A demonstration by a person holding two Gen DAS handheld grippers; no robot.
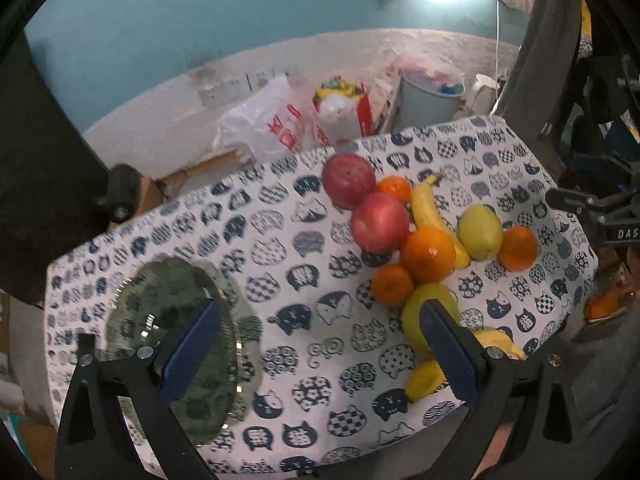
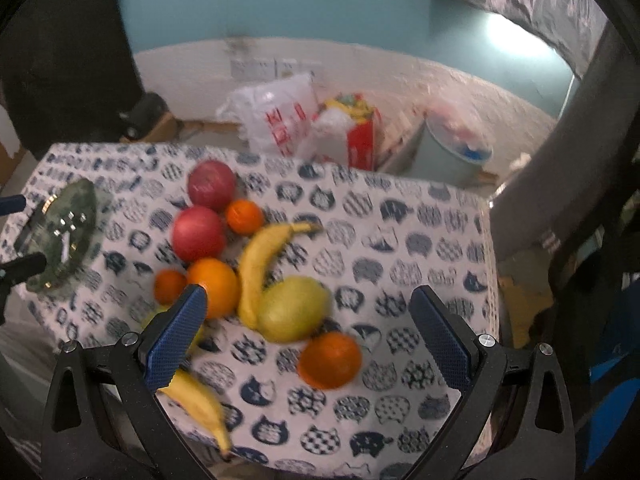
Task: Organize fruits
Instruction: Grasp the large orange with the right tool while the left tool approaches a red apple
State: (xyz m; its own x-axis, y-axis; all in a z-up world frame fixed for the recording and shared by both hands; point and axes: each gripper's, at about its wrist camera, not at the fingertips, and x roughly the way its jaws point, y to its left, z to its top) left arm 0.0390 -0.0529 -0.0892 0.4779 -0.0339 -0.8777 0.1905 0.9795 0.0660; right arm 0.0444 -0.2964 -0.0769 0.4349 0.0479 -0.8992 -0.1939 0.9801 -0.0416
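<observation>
Left claw point(image 1: 320, 344) wide open, empty, hiding green pear point(image 1: 416, 312), right claw point(image 2: 308, 332) likewise, fruit blurred

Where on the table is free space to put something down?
Free cloth lies between the green plate and the red apples, and right of the banana toward the table's edge. Around the oranges it is crowded.
</observation>
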